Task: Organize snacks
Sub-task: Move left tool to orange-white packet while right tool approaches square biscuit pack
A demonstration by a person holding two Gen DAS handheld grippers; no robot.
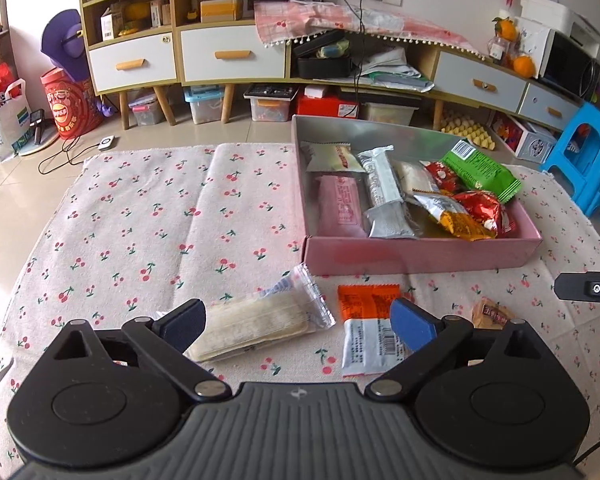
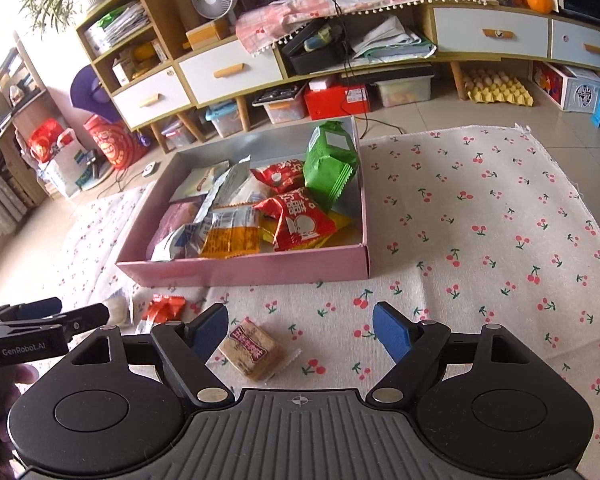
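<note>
Both tongs, left tongs (image 1: pixel 296 326) and right tongs (image 2: pixel 300 330), gape empty; that slippery clear wafer pack (image 1: pixel 256 326) could skid under the pads.

Glossy plastic snack wrappers (image 1: pixel 476 170); matt woven cloth (image 1: pixel 148 216); smooth cardboard box (image 1: pixel 420 256)

Your pink box (image 1: pixel 420 258) sits open on the cherry-print cloth (image 1: pixel 148 216), near its far edge, crammed with wrappers: a green pack (image 2: pixel 330 160) leaning on the wall, red ones (image 2: pixel 300 224) piled beside it. You've got three snacks lying flat by the cloth's near edge: the clear-wrapped wafer (image 1: pixel 256 326), the orange-and-white packet (image 1: pixel 370 326), the small brown bar (image 2: pixel 252 350).
</note>
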